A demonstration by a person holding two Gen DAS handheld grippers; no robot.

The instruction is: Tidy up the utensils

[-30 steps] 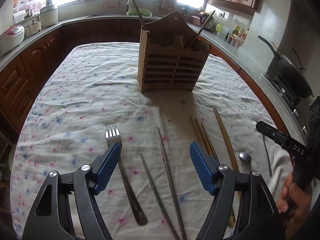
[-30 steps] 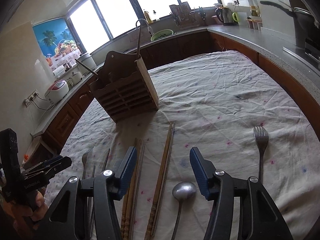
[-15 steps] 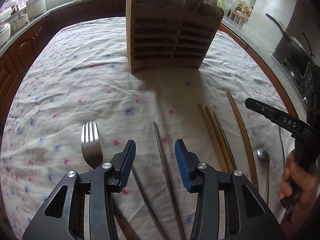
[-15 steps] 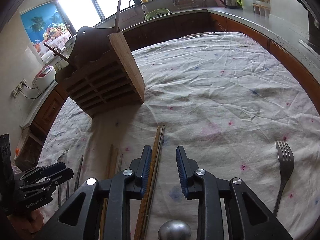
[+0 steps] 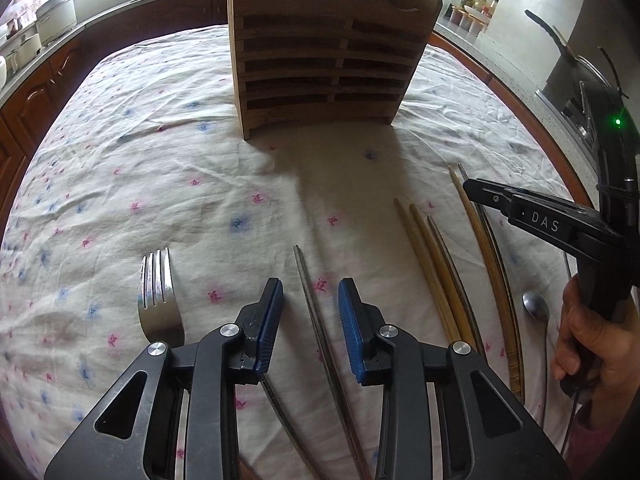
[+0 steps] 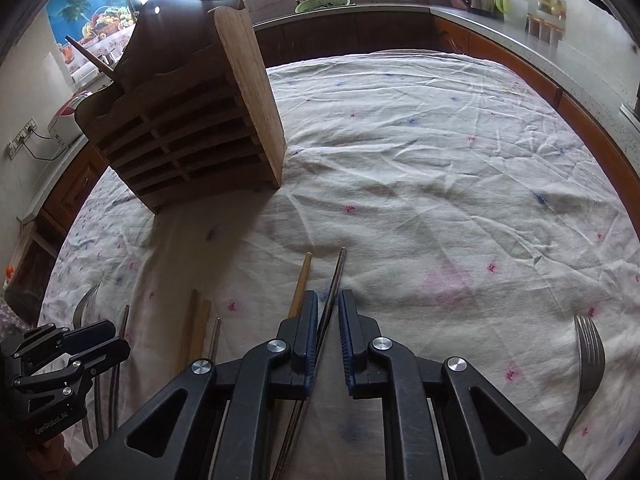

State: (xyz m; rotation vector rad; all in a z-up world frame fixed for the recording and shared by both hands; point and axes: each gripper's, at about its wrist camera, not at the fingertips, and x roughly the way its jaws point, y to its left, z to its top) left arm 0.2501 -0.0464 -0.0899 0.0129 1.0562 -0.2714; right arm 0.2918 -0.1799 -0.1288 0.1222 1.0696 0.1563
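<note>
— What is your left claw [image 5: 310, 320] doing?

— Its jaws are narrowing around a metal chopstick [image 5: 307, 292] that is lying flat on the cloth-covered counter [image 5: 200, 168]. The stick is sitting between the blue pads, with a gap showing on both sides, so nothing is being gripped yet. A second metal stick [image 5: 280, 412] is running under the left finger, and a fork [image 5: 158, 296] is lying just beside that finger, tines pointing away from me.

— And the right claw [image 6: 328, 320]?

— It is closing too, and standing much narrower. A dark chopstick [image 6: 335, 280] is passing between its pads, sitting close against the left one; a slit is still showing at the right pad. A wooden chopstick [image 6: 302, 280] is lying just outside the left finger.

— Where is everything else lying?

— The wooden holder [image 5: 328, 52] is standing upright further back on the counter, well apart from both claws, with a few handles sticking out of its top. Three light wooden chopsticks [image 5: 432, 272] are lying between my two claws, a spoon [image 5: 536, 308] is resting near my right hand [image 5: 588, 344], and a second fork [image 6: 588, 360] is lying off to the right.
</note>
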